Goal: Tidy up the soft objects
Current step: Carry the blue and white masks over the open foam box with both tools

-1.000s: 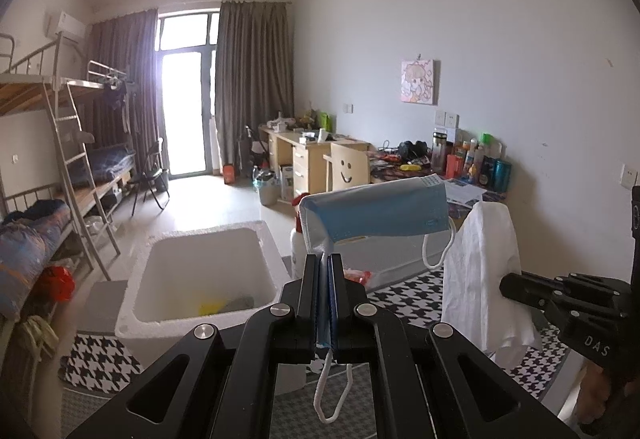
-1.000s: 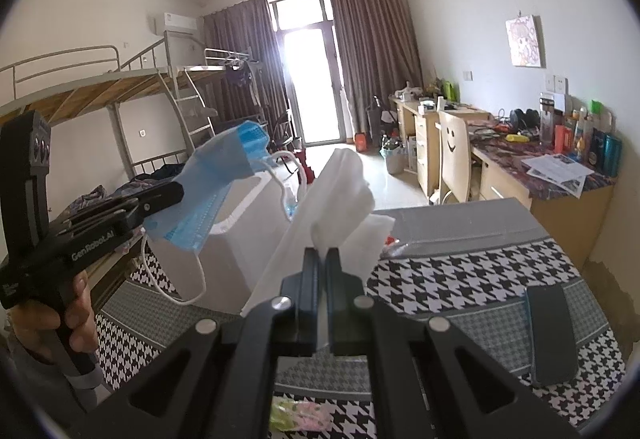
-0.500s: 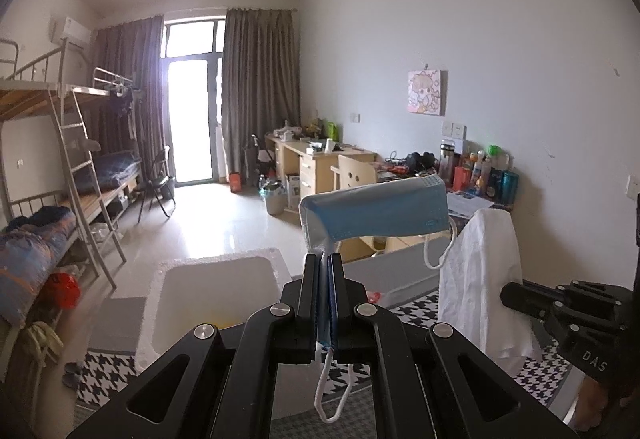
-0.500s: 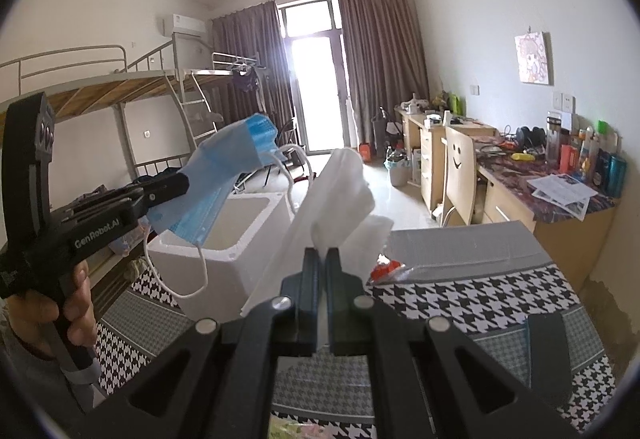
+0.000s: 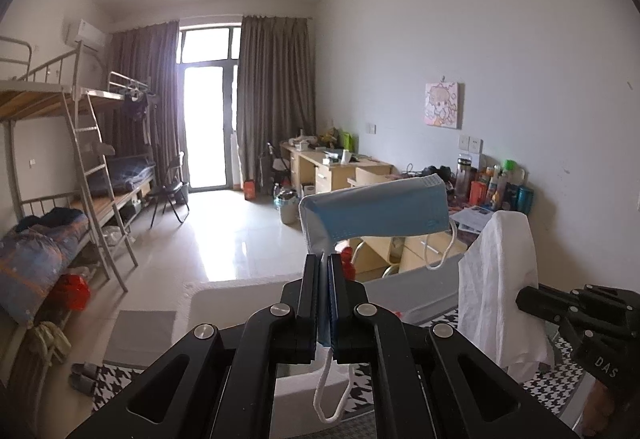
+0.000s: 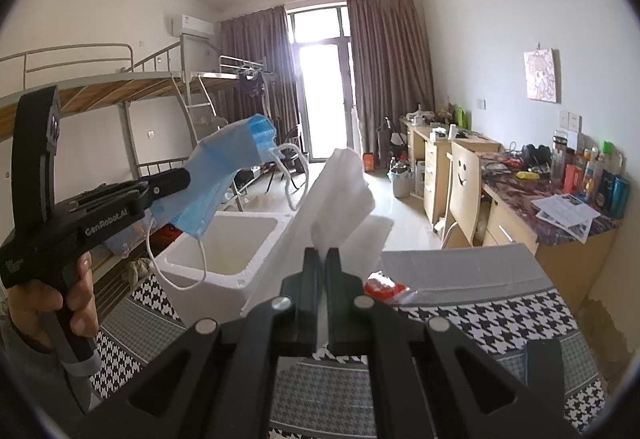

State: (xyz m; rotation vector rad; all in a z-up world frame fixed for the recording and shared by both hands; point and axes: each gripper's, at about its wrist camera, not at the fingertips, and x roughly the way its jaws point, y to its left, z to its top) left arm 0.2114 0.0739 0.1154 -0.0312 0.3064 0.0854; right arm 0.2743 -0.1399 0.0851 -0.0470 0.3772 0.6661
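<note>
A blue face mask [image 5: 376,209] is pinched by one edge between the closed jaws of the left gripper [image 5: 325,267], its body sticking up and to the right while one white ear loop [image 5: 332,391] dangles below the jaws. A white cloth [image 6: 340,199], folded and limp, is clamped in the same way by the right gripper [image 6: 323,259]. Both items are held in the air above a table covered in a houndstooth cloth [image 6: 500,315], with an open white foam box [image 6: 224,239] sitting at the table's left end, just below and beyond the mask. The box is judged to be the likely place for the soft things. Several slips are possible from here: only a narrow strip of each item is gripped, so either could be pulled free by a quick swing; the loose ear loop could be snagged on the box rim or on the other gripper; and if the jaws are released too early, the light mask could drift and be dropped outside the box.
</note>
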